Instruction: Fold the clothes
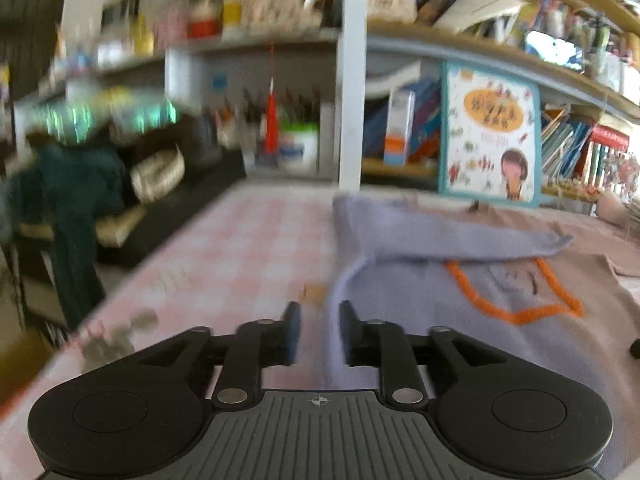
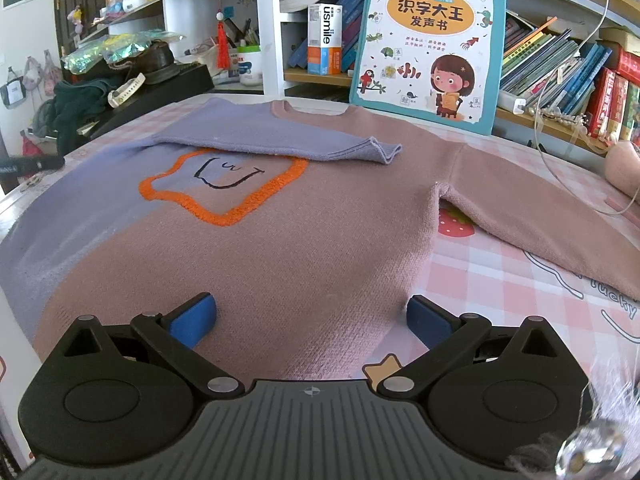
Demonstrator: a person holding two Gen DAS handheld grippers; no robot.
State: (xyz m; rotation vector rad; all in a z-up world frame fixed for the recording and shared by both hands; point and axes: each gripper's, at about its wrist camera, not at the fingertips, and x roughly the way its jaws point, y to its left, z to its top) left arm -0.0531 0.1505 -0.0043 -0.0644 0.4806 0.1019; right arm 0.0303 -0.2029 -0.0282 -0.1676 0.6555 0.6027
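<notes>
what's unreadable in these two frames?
- Left wrist view: shelf clutter smeared by motion blur.
- Left wrist view: whether the left tongs touch the sweater edge; blur hides it.
- Right wrist view: sweater hem hidden under the open right tongs.
- Right wrist view: pink sleeve end cut off by the frame edge.

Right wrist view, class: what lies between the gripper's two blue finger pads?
Only the sweater's pink knit body fills the gap of the open right gripper; nothing else lies there, as the right wrist view shows.
</notes>
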